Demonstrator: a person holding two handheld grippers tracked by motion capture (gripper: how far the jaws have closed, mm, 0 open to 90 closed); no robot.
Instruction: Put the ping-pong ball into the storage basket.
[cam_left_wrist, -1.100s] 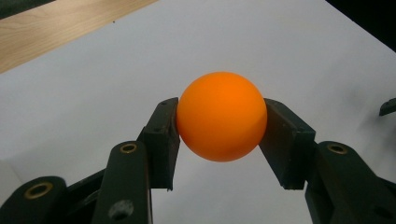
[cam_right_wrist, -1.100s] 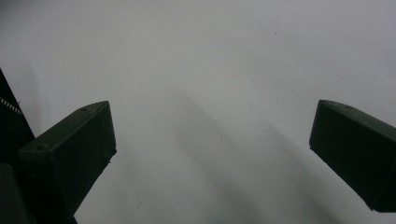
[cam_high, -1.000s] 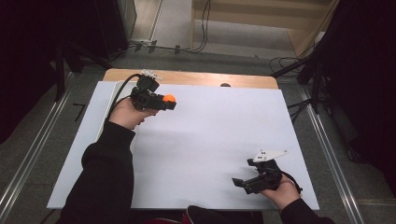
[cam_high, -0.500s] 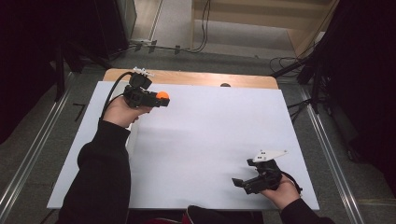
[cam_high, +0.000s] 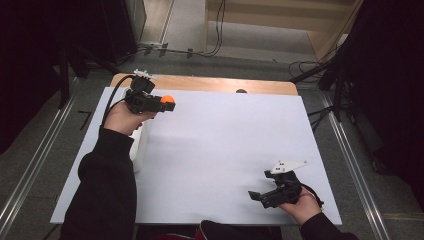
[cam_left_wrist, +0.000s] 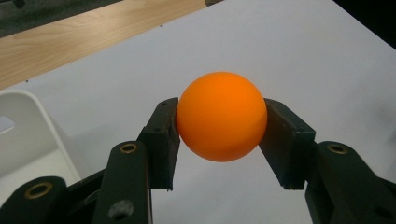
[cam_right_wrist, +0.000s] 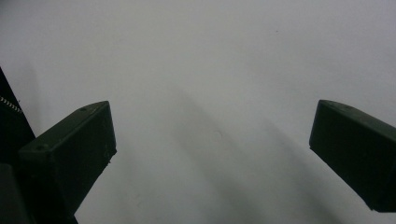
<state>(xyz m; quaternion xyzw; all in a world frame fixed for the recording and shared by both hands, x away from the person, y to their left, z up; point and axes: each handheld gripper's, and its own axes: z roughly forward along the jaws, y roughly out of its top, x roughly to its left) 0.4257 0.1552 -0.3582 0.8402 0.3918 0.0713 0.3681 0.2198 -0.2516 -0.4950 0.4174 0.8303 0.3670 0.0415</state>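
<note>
My left gripper (cam_high: 166, 104) is shut on an orange ball (cam_high: 167, 99) at the far left of the white table (cam_high: 225, 140). In the left gripper view the orange ball (cam_left_wrist: 222, 116) sits squeezed between the two black pads (cam_left_wrist: 163, 140), held above the white surface, with my left gripper (cam_left_wrist: 222, 128) level. My right gripper (cam_high: 256, 196) rests low near the table's front right edge, pointing left. In the right gripper view my right gripper (cam_right_wrist: 212, 144) stands open wide with nothing but white table between its fingers (cam_right_wrist: 74, 149).
A white container (cam_high: 140, 142) stands at the table's left side just under the left hand; its rim (cam_left_wrist: 28, 126) is at the left of the left gripper view. A wooden strip (cam_high: 210, 84) runs along the far edge. Cables lie on the floor beyond.
The left hand with the orange ball has moved left and toward the far edge. The right hand has stayed put.
</note>
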